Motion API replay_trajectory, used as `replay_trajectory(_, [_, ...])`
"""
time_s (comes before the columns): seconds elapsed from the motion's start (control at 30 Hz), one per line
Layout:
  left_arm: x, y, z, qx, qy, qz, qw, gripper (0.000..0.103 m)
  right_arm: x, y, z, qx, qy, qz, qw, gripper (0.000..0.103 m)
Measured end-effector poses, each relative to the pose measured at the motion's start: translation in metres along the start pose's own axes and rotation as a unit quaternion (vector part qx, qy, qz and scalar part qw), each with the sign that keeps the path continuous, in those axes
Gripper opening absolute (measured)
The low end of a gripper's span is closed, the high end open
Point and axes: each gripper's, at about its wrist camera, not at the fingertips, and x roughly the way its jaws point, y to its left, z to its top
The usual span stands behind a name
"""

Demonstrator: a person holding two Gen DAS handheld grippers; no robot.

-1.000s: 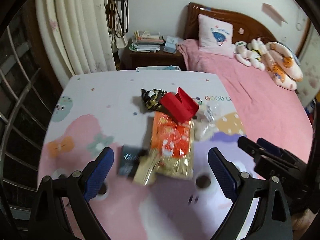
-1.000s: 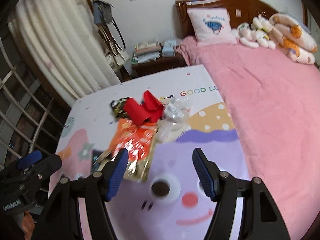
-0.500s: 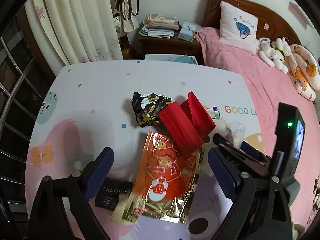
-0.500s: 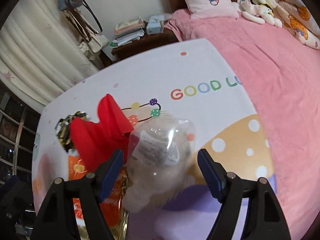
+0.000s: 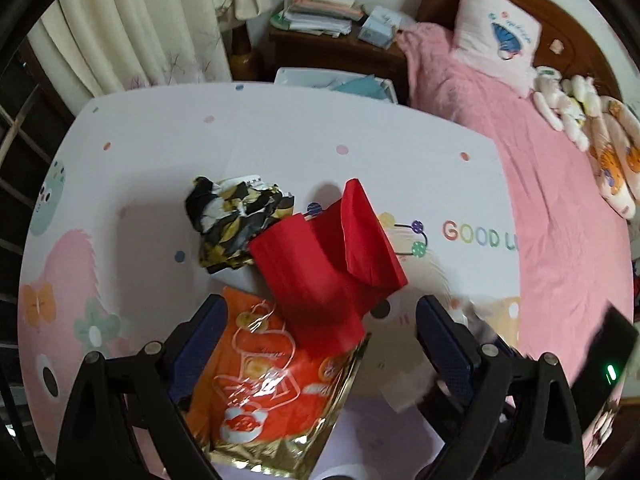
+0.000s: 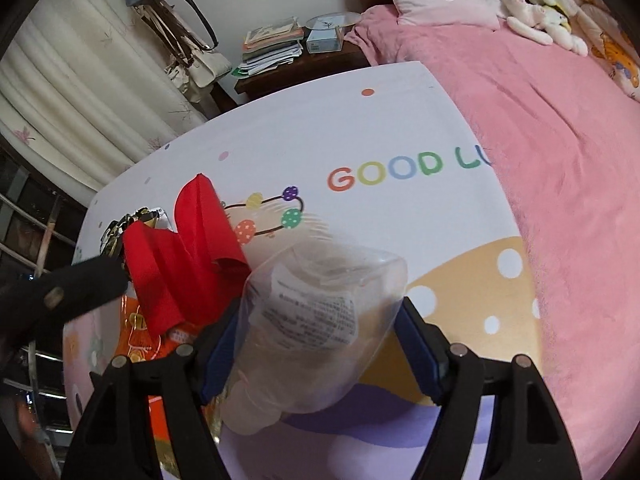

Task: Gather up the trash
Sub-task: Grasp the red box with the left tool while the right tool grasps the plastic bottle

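Observation:
A trash pile lies on the cartoon-printed table [image 5: 280,132]: a crumpled black-and-gold wrapper [image 5: 236,220], a folded red paper carton [image 5: 324,264] and an orange-and-gold foil bag [image 5: 272,384]. My left gripper [image 5: 322,308] hangs open just above the bag and the carton's near end. A clear plastic bottle [image 6: 316,328] with a white label lies beside the red carton [image 6: 180,264]. My right gripper [image 6: 320,312] straddles the bottle. Its jaws are closing, with the blue pads right at the bottle's sides and no squeeze showing.
A bed with a pink blanket [image 5: 560,200] runs along the table's right side, with a pillow and soft toys on it. Behind the table's far edge stand a white bin [image 5: 332,80] and a dark nightstand [image 5: 332,40] stacked with books. Curtains [image 5: 132,28] hang at the left.
Both grippers came down and forward onto the pile. The right one moved over the clear bottle, which now sits between its jaws. The left one now hovers over the bag and carton.

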Motion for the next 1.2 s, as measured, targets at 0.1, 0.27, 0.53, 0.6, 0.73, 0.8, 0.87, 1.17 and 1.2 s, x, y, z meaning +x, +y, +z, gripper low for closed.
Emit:
replay_trajectory(0.1, [0.015, -0.002, 0.01, -0.03, 0.021, 0.009, 0.9993, 0.094, -0.003, -0.009, 0.005, 0.003, -0.005, 0.015, 1.0, 0.074])
replay_trajectory(0.27, [0.038, -0.013, 0.022, -0.052, 0.043, 0.024, 0.9974, 0.094, -0.007, -0.019, 0.011, 0.004, -0.011, 0.027, 1.0, 0.074])
replay_trajectory(0.53, [0.066, -0.035, 0.029, -0.04, 0.07, 0.058, 0.9951, 0.094, -0.004, -0.02, 0.013, -0.012, -0.008, 0.037, 0.999, 0.074])
replay_trajectory(0.6, [0.068, -0.037, 0.028, -0.041, 0.067, 0.06, 0.995, 0.094, -0.002, -0.021, 0.013, -0.013, -0.006, 0.041, 0.999, 0.074])
replay_trajectory(0.73, [0.074, -0.042, 0.029, -0.028, 0.069, 0.044, 0.9963, 0.066, -0.002, -0.02, 0.012, -0.024, -0.003, 0.049, 0.998, 0.074])
replay_trajectory(0.8, [0.077, -0.045, 0.029, -0.018, 0.07, 0.03, 0.9969, 0.05, -0.001, -0.02, 0.012, -0.027, -0.001, 0.054, 0.998, 0.074])
replay_trajectory(0.87, [0.076, -0.05, 0.027, -0.005, 0.061, 0.033, 0.9976, 0.043, -0.002, -0.021, 0.011, -0.028, 0.0, 0.057, 0.998, 0.074])
replay_trajectory(1.17, [0.049, -0.048, 0.018, 0.046, 0.03, -0.007, 0.9985, 0.015, -0.008, -0.017, 0.005, -0.034, 0.001, 0.073, 0.997, 0.073])
replay_trajectory(1.2, [0.045, -0.046, 0.016, 0.048, 0.027, -0.01, 0.9984, 0.014, -0.01, -0.016, 0.003, -0.034, 0.0, 0.075, 0.997, 0.073])
